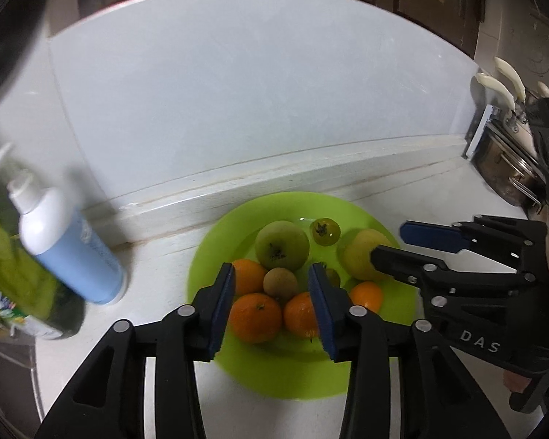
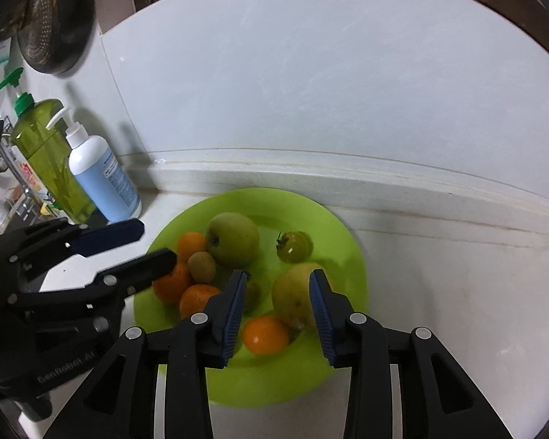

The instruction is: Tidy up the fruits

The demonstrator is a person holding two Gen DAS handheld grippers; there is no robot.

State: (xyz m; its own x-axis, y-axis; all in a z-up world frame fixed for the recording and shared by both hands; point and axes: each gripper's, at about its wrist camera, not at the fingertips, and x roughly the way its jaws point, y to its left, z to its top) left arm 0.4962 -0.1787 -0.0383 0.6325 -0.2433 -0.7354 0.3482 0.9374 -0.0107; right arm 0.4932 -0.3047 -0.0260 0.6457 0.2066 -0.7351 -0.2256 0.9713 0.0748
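A lime green plate [image 1: 274, 373] [image 2: 274, 205] on the white counter holds a green apple [image 1: 282, 244] [image 2: 232, 238], a small green tomato [image 1: 325, 231] [image 2: 292, 247], a yellow-green mango [image 1: 362, 256] [image 2: 292, 298], a brown kiwi [image 1: 280, 284] [image 2: 202, 266] and several oranges [image 1: 254, 316] [image 2: 265, 334]. My left gripper [image 1: 271, 307] is open and empty above the oranges and kiwi. My right gripper [image 2: 278, 314] is open and empty, its fingers either side of the mango's near end. Each gripper shows in the other's view: the right [image 1: 388, 243], the left [image 2: 155, 243].
A white and blue pump bottle [image 1: 69, 248] [image 2: 104, 179] and a green bottle [image 2: 51, 168] stand left of the plate. A raised ledge and white wall lie behind. A metal pot [image 1: 508, 172] and knife handles [image 1: 497, 87] sit at the right. A strainer [image 2: 44, 18] hangs upper left.
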